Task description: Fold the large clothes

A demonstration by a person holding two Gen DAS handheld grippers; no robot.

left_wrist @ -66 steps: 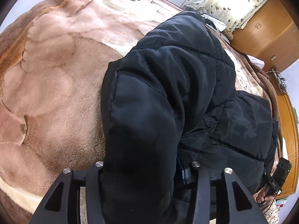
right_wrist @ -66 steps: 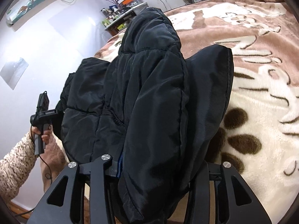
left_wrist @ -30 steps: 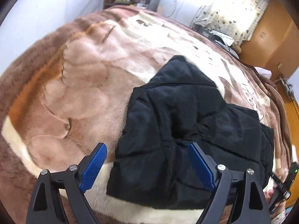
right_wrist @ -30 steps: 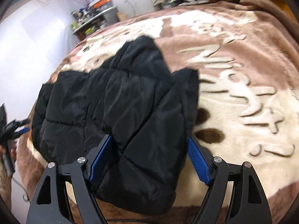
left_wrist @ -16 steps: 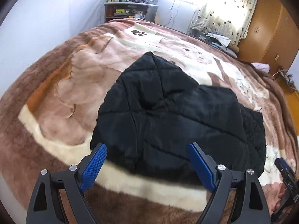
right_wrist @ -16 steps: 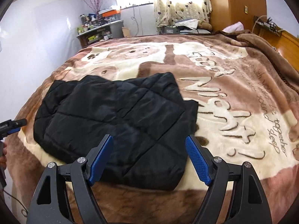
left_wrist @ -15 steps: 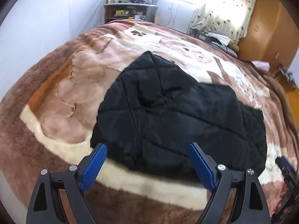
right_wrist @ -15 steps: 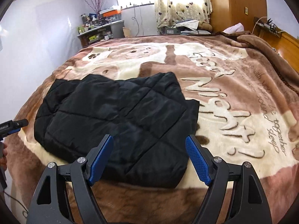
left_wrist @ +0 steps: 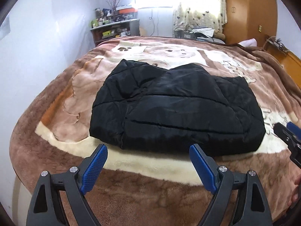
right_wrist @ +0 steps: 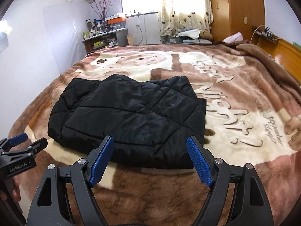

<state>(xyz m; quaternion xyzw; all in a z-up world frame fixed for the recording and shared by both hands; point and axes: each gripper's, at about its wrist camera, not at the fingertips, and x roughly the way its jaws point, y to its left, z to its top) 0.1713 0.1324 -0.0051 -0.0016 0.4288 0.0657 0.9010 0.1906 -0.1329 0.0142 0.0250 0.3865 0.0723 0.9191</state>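
A black quilted puffer jacket (left_wrist: pixel 175 111) lies folded into a flat bundle on the bed; the right wrist view shows the same jacket (right_wrist: pixel 129 120) from its near right side. My left gripper (left_wrist: pixel 148 150) hangs open over the blanket just short of the jacket's near edge, with nothing between its blue pads. My right gripper (right_wrist: pixel 150 143) is also open and empty, held above the jacket's near right corner and apart from it. Each gripper shows at the edge of the other's view: the right gripper (left_wrist: pixel 287 133) and the left gripper (right_wrist: pixel 24 143).
A brown and cream plush blanket (right_wrist: pixel 235 98) with a bear print and lettering covers the whole bed. A cluttered shelf (right_wrist: pixel 105 37) stands against the back wall under a curtained window (right_wrist: pixel 180 3). A wooden wardrobe (right_wrist: pixel 235 11) and headboard run along the right. A hand (right_wrist: pixel 16 188) holds the left gripper.
Both grippers, shut on the jacket two seconds ago, have let it go and drawn back and up; the jacket now lies flat and looks farther away in both views.
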